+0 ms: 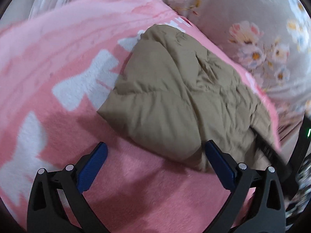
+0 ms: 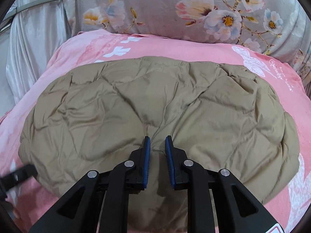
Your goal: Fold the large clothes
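left gripper [image 1: 155,151]: jaws wide apart, empty, beside the jacket's near corner.
right gripper [image 2: 157,141]: jaws narrowly parted, over the jacket's near edge, clamping nothing.
jacket [image 2: 155,101]: folded, mid-blanket [image 2: 194,46] on the bed.
handling: probably light, puffy, slippery; pinch a quilted edge.

Tan quilted jacket [image 2: 155,104]: matt woven cloth w/ puffy stitched panels, fine creases, soft padded look. Beneath it, pink blanket [image 1: 136,184]: fuzzy fleece-like pile, matt, w/ white printed shapes. Behind, floral bedding [image 2: 155,15]: smooth grey cloth, faint sheen, printed blossoms. At far left, pale curtain [image 2: 33,38]: glossy satin-like fabric in shiny folds. Left gripper [image 1: 155,151] & right gripper [image 2: 157,145]: matt black plastic arms, small bright metal pins at joints; finger pads [image 1: 93,167] blue, ribbed, rubbery-looking, non-shiny.
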{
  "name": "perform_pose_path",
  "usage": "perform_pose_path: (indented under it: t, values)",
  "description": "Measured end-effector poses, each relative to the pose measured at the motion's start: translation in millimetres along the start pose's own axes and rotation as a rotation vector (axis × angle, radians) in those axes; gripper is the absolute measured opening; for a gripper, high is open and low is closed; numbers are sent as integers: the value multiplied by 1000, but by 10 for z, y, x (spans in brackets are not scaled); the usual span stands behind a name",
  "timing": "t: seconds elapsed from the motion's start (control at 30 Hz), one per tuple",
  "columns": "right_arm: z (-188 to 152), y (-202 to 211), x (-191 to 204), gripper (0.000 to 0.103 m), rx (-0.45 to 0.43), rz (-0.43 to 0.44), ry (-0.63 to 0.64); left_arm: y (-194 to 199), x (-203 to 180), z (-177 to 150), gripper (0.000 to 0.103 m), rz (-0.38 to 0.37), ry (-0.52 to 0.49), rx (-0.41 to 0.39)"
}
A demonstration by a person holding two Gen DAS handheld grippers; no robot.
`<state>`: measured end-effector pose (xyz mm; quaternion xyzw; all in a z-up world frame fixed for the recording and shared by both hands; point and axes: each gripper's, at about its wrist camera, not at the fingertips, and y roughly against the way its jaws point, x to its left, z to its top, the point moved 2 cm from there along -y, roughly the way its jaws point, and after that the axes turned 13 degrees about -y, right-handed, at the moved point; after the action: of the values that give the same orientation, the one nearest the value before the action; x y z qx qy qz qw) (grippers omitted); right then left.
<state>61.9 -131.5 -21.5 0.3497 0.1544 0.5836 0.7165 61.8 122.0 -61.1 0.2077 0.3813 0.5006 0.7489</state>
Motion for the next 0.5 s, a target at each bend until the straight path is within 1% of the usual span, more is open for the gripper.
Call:
perform_pose_path:
  t: [0.03,0.07,0.1,0.17,0.2,0.23,0.27,0.3,0.33,0.37,0.4,0.47,0.5]
  values:
    - [-11,11,-5,19,4,3,-3,-1,19,62,98,-30,31,-26]
    - [-21,16,-14,19,9,7,-7,-21,10,121,98,-61,40,-39]
    - [-27,15,-33,19,18,16,-18,-67,11,167,98,-90,50,-40]
    - [-14,4,-61,19,32,31,-41,-199,26,258,98,-115,98,-26]
    - [2,0,-75,19,44,38,-55,-222,23,284,89,-114,109,-27]
    - [14,-2,-82,19,53,40,-60,-212,9,318,78,-105,103,-28]
    - [28,6,-80,19,61,42,-65,-201,8,359,58,-98,85,-15]
    - [35,14,-76,19,68,45,-67,-158,43,404,43,-112,83,-11]
    - [45,37,-66,19,81,62,-70,-120,68,432,36,-130,82,-16]
    - [47,54,-51,19,95,86,-74,-70,66,487,26,-143,70,-18]
    - [51,63,-42,19,108,103,-77,8,95,551,19,-148,51,-23]
    - [48,110,3,18,142,139,-95,190,148,675,15,-122,13,-52]
    - [51,138,11,17,142,149,-100,304,193,760,14,-90,-5,-74]
